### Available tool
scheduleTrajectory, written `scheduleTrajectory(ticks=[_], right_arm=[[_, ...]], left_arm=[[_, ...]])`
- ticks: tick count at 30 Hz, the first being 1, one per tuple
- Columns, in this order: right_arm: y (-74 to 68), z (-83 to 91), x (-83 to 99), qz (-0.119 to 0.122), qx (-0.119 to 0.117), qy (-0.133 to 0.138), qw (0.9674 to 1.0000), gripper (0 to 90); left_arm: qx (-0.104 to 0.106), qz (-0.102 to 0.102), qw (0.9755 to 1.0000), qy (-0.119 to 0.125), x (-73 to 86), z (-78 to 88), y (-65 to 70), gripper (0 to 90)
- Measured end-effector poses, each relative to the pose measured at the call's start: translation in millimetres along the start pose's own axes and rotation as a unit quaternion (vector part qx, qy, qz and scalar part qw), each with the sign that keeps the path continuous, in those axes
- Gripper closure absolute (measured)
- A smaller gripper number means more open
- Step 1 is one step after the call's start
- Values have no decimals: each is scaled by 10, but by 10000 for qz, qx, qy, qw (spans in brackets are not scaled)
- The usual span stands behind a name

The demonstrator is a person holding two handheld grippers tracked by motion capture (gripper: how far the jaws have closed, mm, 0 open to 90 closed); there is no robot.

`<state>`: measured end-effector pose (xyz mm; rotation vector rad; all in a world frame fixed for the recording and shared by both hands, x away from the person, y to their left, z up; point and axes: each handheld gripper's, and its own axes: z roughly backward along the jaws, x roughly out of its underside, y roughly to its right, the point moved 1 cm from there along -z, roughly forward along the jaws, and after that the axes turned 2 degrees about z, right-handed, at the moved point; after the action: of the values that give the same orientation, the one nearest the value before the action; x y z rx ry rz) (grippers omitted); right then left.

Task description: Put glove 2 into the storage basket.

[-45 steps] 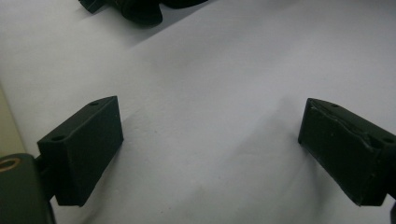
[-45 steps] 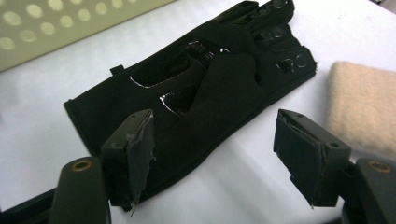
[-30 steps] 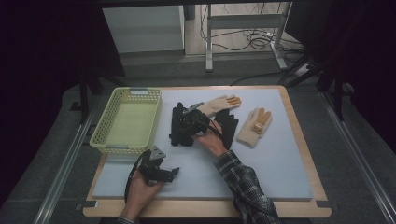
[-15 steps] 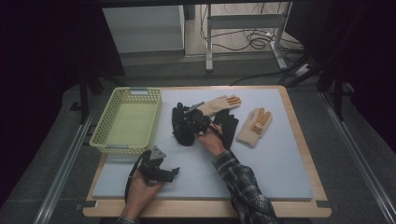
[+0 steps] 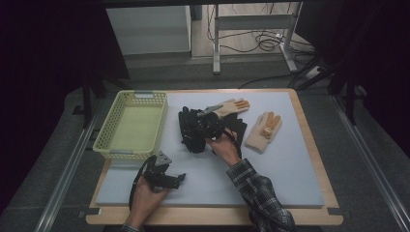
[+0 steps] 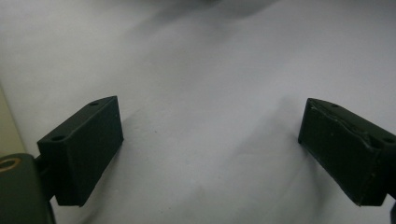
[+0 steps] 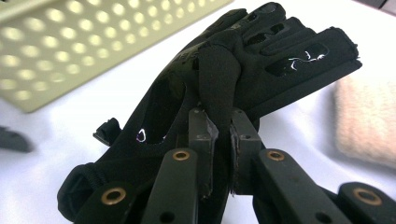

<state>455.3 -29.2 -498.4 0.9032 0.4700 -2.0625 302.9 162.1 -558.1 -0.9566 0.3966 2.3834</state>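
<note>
Here the right gripper (image 7: 223,140) has just squeezed shut on a black glove (image 7: 243,70) over the grey mat (image 5: 290,164); the left gripper (image 6: 210,154) gapes wide, near the yellow basket (image 5: 109,145).

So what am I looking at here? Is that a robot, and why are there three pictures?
No robot arm here: a person holds a hand tool with two black jaws in each hand. The high view comes from a fixed camera above the table; the other two come from small cameras riding on each tool, looking along its jaws.

On the grey mat lie a yellow perforated basket, a tan glove and another tan glove behind the hand.

The right gripper has just been closing, and its jaws now pinch a fold of a black glove, lifting it slightly off the mat. The left gripper rests near the front edge with its jaws wide apart over bare mat, holding nothing.
</note>
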Motion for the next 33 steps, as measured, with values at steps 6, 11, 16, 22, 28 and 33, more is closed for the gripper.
scheduleTrajectory(ticks=[6,11,16,22,28,33], right_arm=[[-85,334,54,82,-81,168,9998,809],[-146,550,183,100,-144,215,9996,806],[-221,767,395,101,-193,217,9995,806],[-407,1005,698,131,-249,239,9993,805],[-537,1023,952,166,-261,137,9994,794],[-585,877,1149,159,-293,-72,9994,616]], left_arm=[[4,-1,10000,9,1,-2,0,65],[6,4,10000,17,1,-3,1,66],[1,9,10000,18,0,-3,3,65],[-3,22,10000,28,0,-4,5,65],[0,34,10000,31,0,-4,7,65],[1,10,10000,13,0,-2,4,66]])
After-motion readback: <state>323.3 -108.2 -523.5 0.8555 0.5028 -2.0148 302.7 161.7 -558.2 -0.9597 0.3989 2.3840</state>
